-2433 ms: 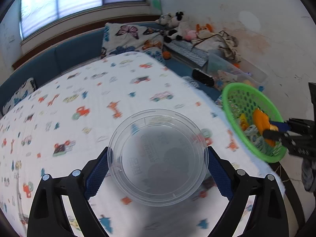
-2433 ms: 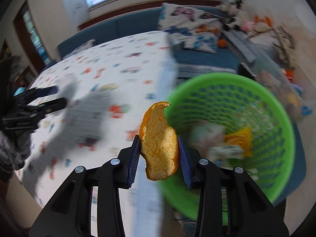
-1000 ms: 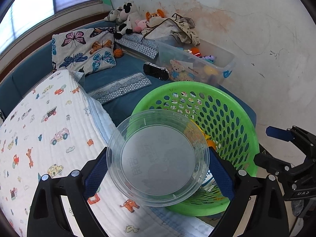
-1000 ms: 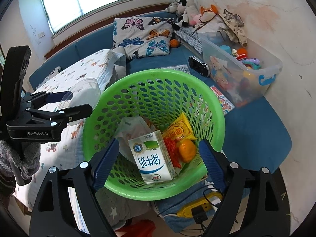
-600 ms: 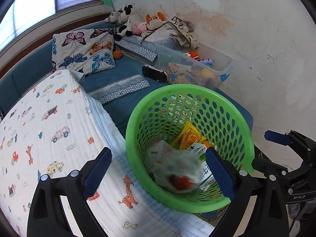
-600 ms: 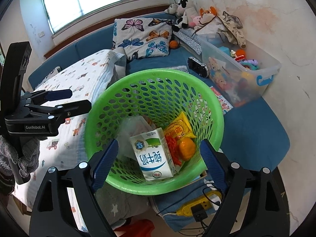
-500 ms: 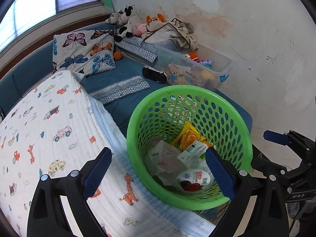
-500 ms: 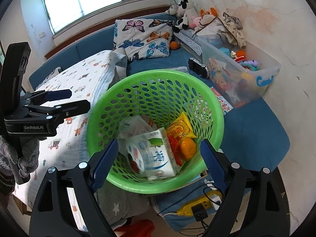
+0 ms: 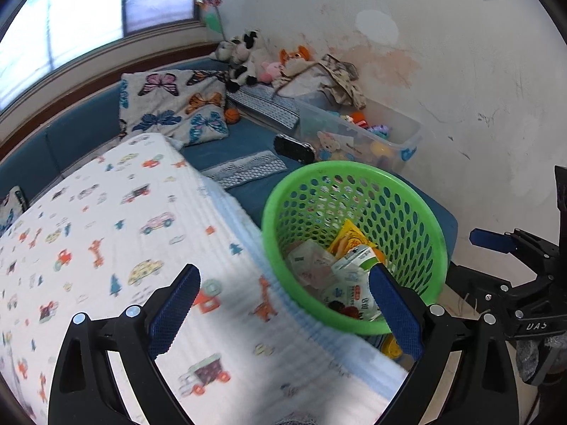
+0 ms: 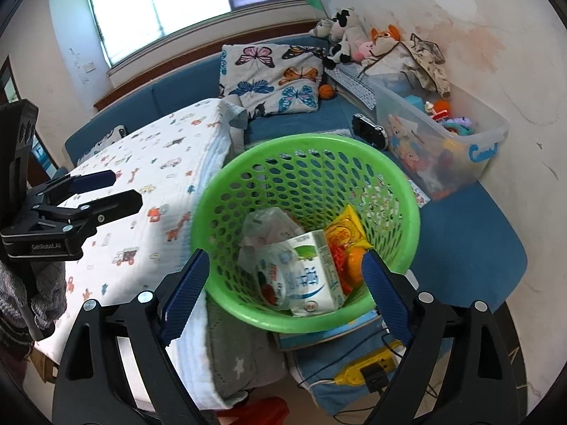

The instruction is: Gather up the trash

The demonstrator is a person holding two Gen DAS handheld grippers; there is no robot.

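Note:
A green mesh basket (image 9: 418,212) (image 10: 407,191) stands beside the bed and holds trash: a white milk carton (image 10: 312,276), a clear lidded cup (image 10: 273,276), a yellow snack packet (image 10: 342,233), an orange peel (image 10: 354,258) and a crumpled bag (image 10: 269,226). My left gripper (image 9: 283,308) is open and empty, over the bed's edge just left of the basket. My right gripper (image 10: 283,283) is open and empty, above the basket's near rim. Each gripper shows in the other's view, the right one (image 9: 503,248) and the left one (image 10: 95,191).
The bed has a white blanket (image 9: 106,233) printed with cars and giraffes. A butterfly pillow (image 10: 273,78), plush toys (image 10: 354,42), a clear toy bin (image 10: 443,141) and a black handheld console (image 10: 368,131) lie behind the basket. A yellow power strip (image 10: 361,372) is on the floor.
My left gripper opened and dropped the clear lidded cup into the basket, then drew back left over the bed. My right gripper let the orange peel go earlier and stays open.

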